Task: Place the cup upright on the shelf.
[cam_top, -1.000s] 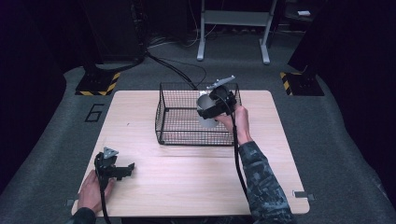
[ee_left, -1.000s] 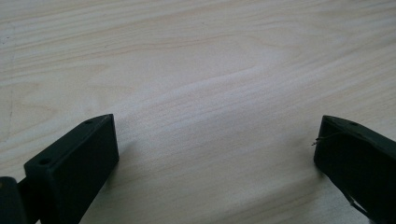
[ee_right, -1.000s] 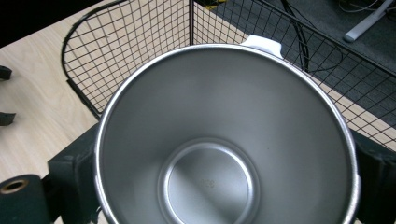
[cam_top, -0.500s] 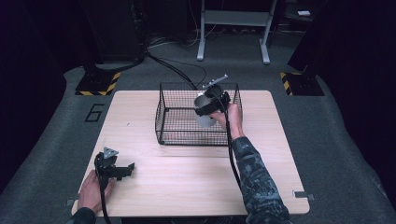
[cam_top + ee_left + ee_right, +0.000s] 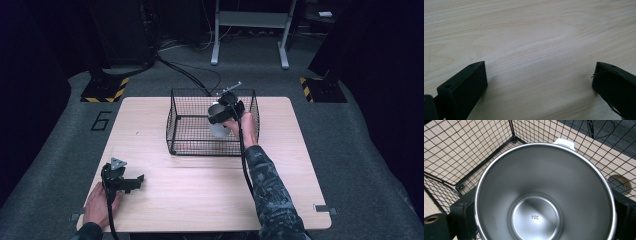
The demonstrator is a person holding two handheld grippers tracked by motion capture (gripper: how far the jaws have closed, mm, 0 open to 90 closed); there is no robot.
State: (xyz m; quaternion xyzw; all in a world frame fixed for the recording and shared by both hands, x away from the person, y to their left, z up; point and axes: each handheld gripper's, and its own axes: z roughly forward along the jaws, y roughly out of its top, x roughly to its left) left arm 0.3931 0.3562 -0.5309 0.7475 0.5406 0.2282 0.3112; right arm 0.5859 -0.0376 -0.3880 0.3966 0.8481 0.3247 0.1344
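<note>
A steel cup (image 5: 218,120) with a white handle (image 5: 564,142) hangs inside the black wire basket (image 5: 185,117), near its right side. My right gripper (image 5: 225,111) is shut on the steel cup, one jaw on each side of its rim. In the right gripper view I look straight into the empty cup (image 5: 541,195), stamped 304 at its bottom. My left gripper (image 5: 125,181) rests on the table (image 5: 200,185) near the front left corner, held by a hand. Its jaws stand wide apart over bare wood, so my left gripper (image 5: 539,82) is open with nothing between them.
The wire basket stands at the back middle of the wooden table. A round hole in the tabletop (image 5: 620,183) lies beyond the basket wall. Dark floor with cables (image 5: 190,75) and yellow-black floor markers (image 5: 105,92) surrounds the table.
My right gripper has carried the cup forward and left, from the basket's right rim to inside the basket and lower. The left gripper has stayed put.
</note>
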